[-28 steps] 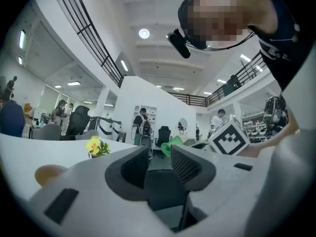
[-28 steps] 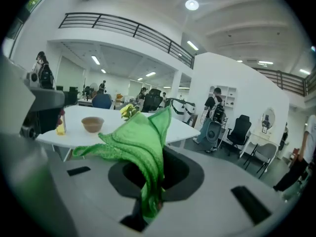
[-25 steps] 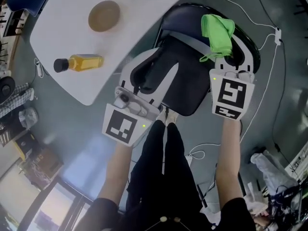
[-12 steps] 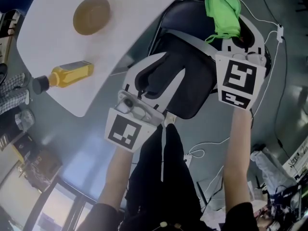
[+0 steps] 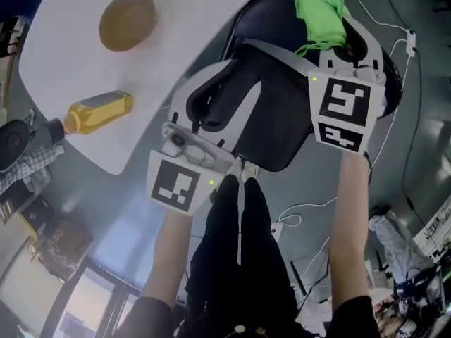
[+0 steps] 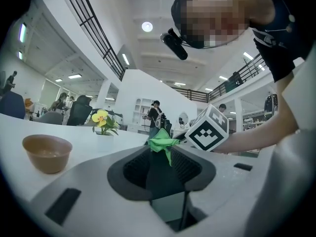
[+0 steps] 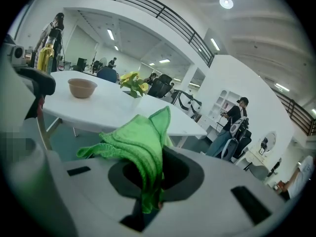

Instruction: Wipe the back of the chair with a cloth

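The black chair with a grey band across its back stands below me by the table. My right gripper is shut on a green cloth, which lies bunched over the far top edge of the chair back. In the right gripper view the cloth hangs out of the closed jaws. My left gripper is at the chair back's near left edge, and the dark chair back fills the slot between its jaws. The left gripper view also shows the cloth and the right gripper's marker cube beyond.
A white table at the left carries a brown bowl and a yellow bottle lying on its side. White cables run over the grey floor at the right. The person's legs stand just behind the chair.
The right gripper has carried the green cloth farther away along the top of the chair back. The left gripper has kept its place on the chair.
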The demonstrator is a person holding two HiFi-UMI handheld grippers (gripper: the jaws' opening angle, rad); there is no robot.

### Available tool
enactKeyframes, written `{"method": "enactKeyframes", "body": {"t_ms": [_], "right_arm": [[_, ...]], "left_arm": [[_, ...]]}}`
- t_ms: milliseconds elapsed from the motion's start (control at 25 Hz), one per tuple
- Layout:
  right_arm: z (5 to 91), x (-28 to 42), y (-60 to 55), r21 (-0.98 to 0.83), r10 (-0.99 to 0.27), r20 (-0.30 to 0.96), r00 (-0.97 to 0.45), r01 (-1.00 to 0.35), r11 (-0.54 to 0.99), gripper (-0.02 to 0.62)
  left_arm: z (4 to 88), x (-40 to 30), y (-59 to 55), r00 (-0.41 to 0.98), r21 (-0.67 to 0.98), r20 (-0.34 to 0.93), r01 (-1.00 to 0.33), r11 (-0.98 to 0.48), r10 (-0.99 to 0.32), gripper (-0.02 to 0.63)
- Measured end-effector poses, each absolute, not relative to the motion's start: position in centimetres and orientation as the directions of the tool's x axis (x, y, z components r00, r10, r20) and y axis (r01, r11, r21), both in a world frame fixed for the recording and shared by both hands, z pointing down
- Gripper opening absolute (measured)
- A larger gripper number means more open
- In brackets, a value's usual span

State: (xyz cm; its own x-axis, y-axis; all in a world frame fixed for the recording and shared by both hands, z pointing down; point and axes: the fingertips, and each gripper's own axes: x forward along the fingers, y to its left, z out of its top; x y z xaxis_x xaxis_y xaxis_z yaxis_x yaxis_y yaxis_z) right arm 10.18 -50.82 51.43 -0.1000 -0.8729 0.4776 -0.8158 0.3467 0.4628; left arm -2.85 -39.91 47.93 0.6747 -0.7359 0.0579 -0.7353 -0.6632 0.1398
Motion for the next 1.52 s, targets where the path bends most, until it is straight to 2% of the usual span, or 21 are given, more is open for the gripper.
{"method": "enactKeyframes", "body": {"t_ms": [520,1280,1520], "right_arm": [[54.2,9.0,-49.4,0.498,-0.844,0.528,-0.096,-0.770,0.399,0.041],[68.0,8.0,-44.2,0.357,-0.639,0.760,-0.118,-0.747,0.562,0.041],[66.5,7.8,-43.3,0.381,-0.667,0.731,-0.143,-0.727,0.572,0.042]], "left_arm": [[47.6,-4.2,-39.5,0.664,0.155,0.037,-0.742,-0.652,-0.747,0.127],[47.6,-4.5,-39.1,0.665,0.169,0.026,-0.739,-0.653,-0.746,0.127],[47.5,-4.3,-38.6,0.671,0.163,0.028,-0.734,-0.659,-0.741,0.127]]}}
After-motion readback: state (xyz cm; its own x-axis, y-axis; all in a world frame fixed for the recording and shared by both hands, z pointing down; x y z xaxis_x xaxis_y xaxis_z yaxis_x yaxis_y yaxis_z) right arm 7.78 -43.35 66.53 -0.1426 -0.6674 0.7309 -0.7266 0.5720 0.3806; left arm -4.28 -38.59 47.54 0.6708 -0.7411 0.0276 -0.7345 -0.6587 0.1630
